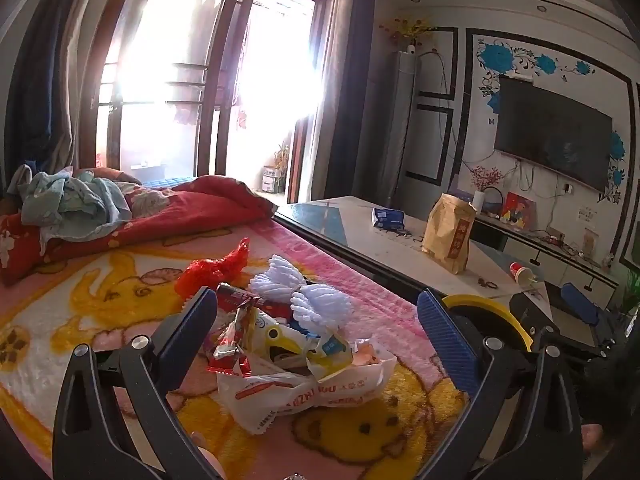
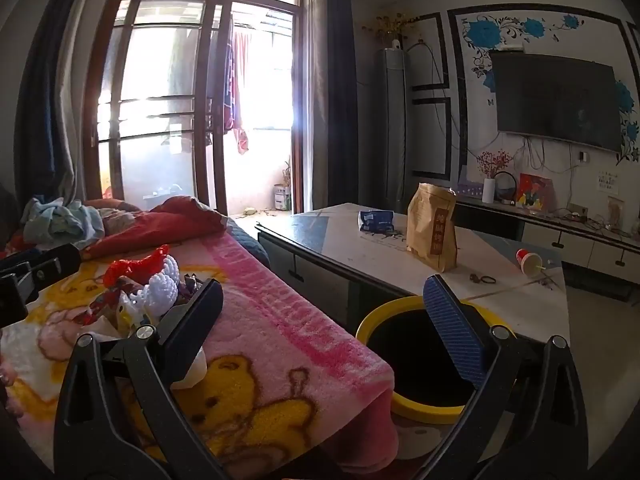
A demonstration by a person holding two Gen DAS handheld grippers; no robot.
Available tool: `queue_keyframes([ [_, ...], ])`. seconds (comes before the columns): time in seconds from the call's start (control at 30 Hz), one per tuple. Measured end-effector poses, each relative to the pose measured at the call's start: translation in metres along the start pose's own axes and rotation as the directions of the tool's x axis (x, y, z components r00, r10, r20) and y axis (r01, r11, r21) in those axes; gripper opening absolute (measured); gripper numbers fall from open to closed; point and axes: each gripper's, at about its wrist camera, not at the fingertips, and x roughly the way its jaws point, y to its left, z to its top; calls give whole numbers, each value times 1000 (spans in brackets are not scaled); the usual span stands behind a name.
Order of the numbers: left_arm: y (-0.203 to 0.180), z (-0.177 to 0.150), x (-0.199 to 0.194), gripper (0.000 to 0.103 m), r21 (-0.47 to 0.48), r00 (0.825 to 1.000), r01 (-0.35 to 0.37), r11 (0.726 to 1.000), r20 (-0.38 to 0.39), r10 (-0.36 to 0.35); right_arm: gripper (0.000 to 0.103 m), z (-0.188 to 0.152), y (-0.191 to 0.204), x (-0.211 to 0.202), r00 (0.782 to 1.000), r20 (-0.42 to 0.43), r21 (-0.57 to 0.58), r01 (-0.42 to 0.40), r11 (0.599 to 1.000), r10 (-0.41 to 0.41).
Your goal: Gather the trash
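A heap of trash lies on the pink cartoon blanket [image 1: 100,320]: white printed wrappers [image 1: 304,380], a red foil wrapper [image 1: 232,336], a red plastic bag [image 1: 212,270] and white-blue yarn [image 1: 304,292]. My left gripper [image 1: 316,316] is open and empty, its fingers on either side of the heap. My right gripper [image 2: 324,308] is open and empty above the bed edge, near a yellow-rimmed bin [image 2: 412,356] beside the bed. The heap shows at the left in the right wrist view [image 2: 140,296]. The bin's rim shows behind my left gripper's right finger [image 1: 480,312].
A white low table [image 2: 360,256] stands past the bin with a brown paper bag [image 2: 432,228], a blue packet [image 2: 376,220] and a tipped red cup [image 2: 528,260]. A red quilt [image 1: 160,208] and clothes [image 1: 68,204] lie at the bed's far end.
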Motion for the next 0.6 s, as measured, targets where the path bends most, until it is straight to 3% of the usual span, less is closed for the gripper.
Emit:
queue_keyframes([
  [0.6, -4, 1, -5, 97, 4, 1000, 4, 1000, 4, -4, 92, 1, 1, 0, 1000, 2, -14, 0, 1000, 0],
])
